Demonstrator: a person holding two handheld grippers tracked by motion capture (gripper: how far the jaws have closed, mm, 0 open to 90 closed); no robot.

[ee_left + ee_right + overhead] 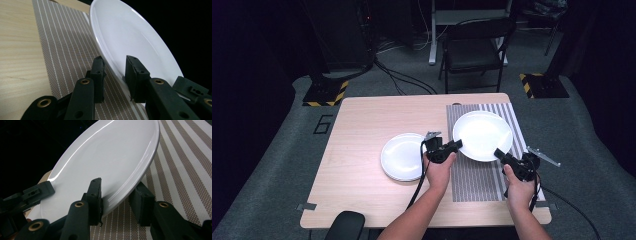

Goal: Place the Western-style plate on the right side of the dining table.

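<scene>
A large white plate [482,135] is lifted and tilted over the striped placemat [472,175] on the right half of the wooden table [357,125]. My left gripper [456,145] is shut on the plate's near-left rim. My right gripper [499,153] is shut on its near-right rim. In the left gripper view the two jaws of the left gripper [113,72] pinch the edge of the plate [130,37], with the placemat [65,50] below. In the right gripper view the right gripper [120,197] clamps the plate [105,162] the same way, over the placemat [182,170].
A second, smaller white plate [403,156] lies flat on the bare wood just left of my left hand. A metal bracket [543,156] sticks out at the table's right edge. A black rounded object [344,225] sits at the front left edge. A chair [474,47] stands behind the table.
</scene>
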